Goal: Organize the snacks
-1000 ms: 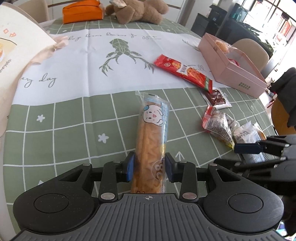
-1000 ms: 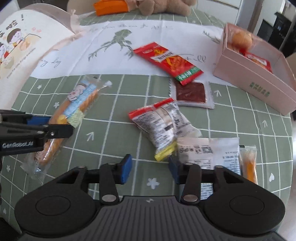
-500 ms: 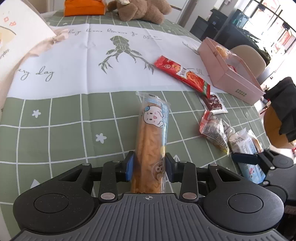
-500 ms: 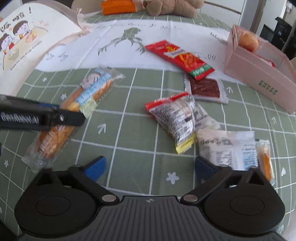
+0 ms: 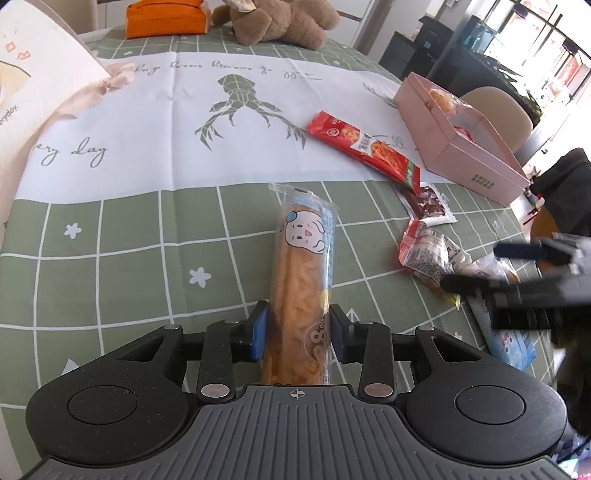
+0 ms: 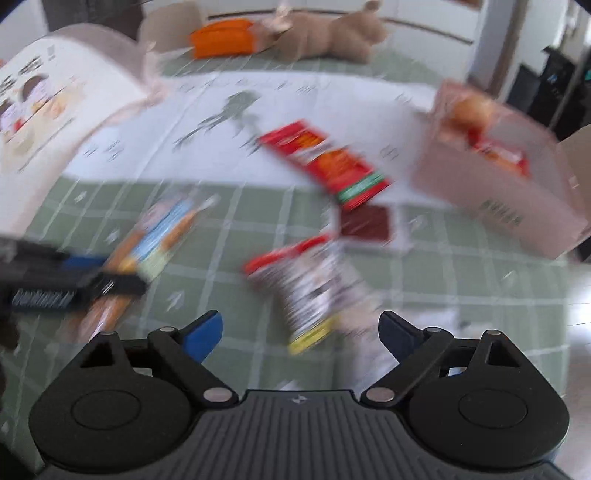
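Our left tool (image 5: 298, 332) is clamped on the near end of the long bread-stick packet (image 5: 301, 273), whose far end points to 12 o'clock over the worktop (image 5: 122, 236). Gripped at one end only, it may droop or slip in its slick wrapper on the way to the pink box (image 5: 458, 147) at 2 o'clock. Our right tool (image 6: 301, 330), fingers wide apart and holding nothing, hangs over the crumpled red-and-white packet (image 6: 306, 288); that view is blurred. In the way: red snack packet (image 5: 364, 146), dark square sachet (image 5: 426, 201). Teddy bear (image 5: 280, 18) sits far at 12.
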